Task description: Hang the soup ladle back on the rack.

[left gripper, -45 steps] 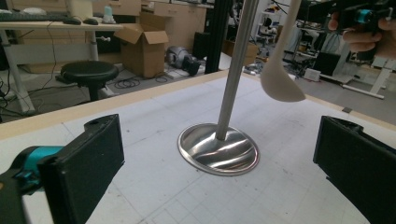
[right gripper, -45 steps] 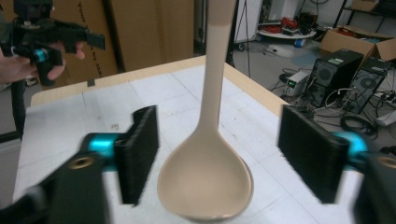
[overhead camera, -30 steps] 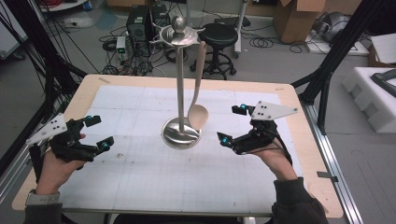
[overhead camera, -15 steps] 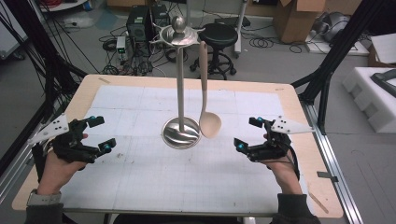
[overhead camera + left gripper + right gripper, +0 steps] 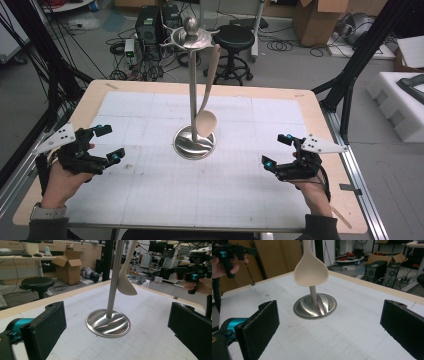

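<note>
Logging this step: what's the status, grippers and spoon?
Left gripper open, right gripper open, both empty. Spoon hanging on stand, untouched. Nothing between.

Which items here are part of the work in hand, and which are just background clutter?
In the job:
wooden spoon, hanging from the stand
metal stand
left gripper, open
right gripper, open

Lying about:
black stool beyond the table
cardboard box on the floor
computer tower
white foam block at right
</note>
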### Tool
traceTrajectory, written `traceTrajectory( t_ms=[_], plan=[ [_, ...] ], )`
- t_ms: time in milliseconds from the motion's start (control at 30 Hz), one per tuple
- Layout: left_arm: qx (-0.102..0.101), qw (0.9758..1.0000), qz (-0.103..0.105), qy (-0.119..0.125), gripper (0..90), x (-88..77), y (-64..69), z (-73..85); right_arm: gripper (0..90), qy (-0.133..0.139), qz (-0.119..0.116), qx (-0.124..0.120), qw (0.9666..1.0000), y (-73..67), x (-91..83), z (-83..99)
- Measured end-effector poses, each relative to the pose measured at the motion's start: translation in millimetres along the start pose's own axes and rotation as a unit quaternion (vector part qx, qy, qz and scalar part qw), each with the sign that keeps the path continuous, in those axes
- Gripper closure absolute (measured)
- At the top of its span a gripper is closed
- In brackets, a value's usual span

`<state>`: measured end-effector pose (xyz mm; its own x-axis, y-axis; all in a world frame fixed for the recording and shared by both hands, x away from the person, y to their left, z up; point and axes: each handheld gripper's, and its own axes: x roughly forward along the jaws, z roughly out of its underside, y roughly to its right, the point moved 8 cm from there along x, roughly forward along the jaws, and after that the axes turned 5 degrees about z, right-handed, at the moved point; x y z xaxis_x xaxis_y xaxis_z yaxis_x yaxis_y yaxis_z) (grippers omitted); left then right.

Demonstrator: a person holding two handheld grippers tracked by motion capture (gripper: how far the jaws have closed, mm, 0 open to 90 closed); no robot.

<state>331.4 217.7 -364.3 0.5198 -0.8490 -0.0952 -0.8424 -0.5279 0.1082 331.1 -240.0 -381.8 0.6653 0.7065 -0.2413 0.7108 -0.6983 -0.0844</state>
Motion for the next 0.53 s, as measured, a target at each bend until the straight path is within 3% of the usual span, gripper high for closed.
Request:
traceTrajectory(
  t_ms=[300,533],
  plan=[
    [-0.002,0.9999,-0.007,-0.013,2.2,6.0,-3.0,9.0,1.3,0.016,0.005,0.017,0.9997,23.1,-18.2,14.9],
    [0.003,0.9998,-0.013,-0.013,2.2,8.3,-3.2,10.1,1.3,0.016,0.005,0.018,0.9997,25.3,-20.0,19.5]
  ],
)
